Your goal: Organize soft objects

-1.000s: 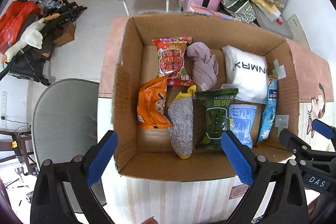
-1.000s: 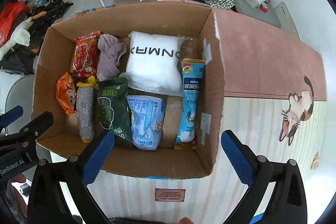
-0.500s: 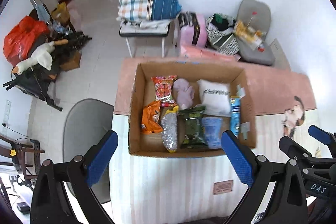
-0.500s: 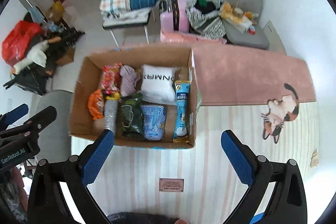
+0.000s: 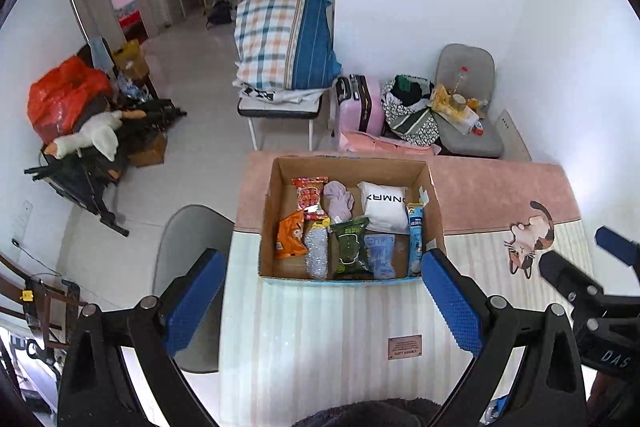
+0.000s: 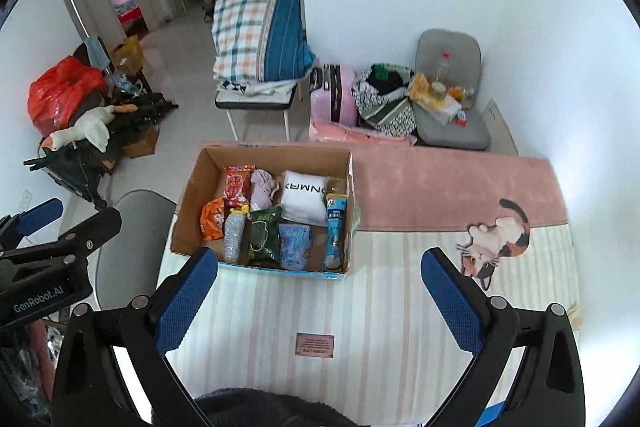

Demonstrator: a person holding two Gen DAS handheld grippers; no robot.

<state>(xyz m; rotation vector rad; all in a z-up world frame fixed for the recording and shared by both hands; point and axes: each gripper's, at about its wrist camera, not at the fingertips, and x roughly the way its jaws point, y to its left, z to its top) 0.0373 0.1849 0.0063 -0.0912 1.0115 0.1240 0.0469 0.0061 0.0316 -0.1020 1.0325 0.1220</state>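
Observation:
An open cardboard box (image 5: 269, 227) (image 6: 188, 205) sits on a striped and pink cloth-covered table (image 5: 320, 327). It holds a white pillow (image 5: 384, 205) (image 6: 304, 197), a purple cloth (image 5: 338, 199), red (image 5: 308, 193), orange (image 5: 290, 237) and green (image 5: 350, 249) snack bags, a silver scrubber (image 5: 316, 255) and blue packs (image 5: 380, 253). My left gripper (image 5: 324, 303) and right gripper (image 6: 320, 299) are open and empty, high above the table, well back from the box.
A grey chair (image 5: 188, 251) stands left of the table. A cat picture (image 6: 496, 241) is on the cloth at right. Behind are a chair with plaid bedding (image 5: 284, 43), a pink suitcase (image 5: 360, 103), a cluttered grey seat (image 5: 464, 123), and a plush goose (image 5: 88, 137).
Both grippers have pulled up and back from the box, which now looks much smaller. Both stay open and empty. The box contents have not moved.

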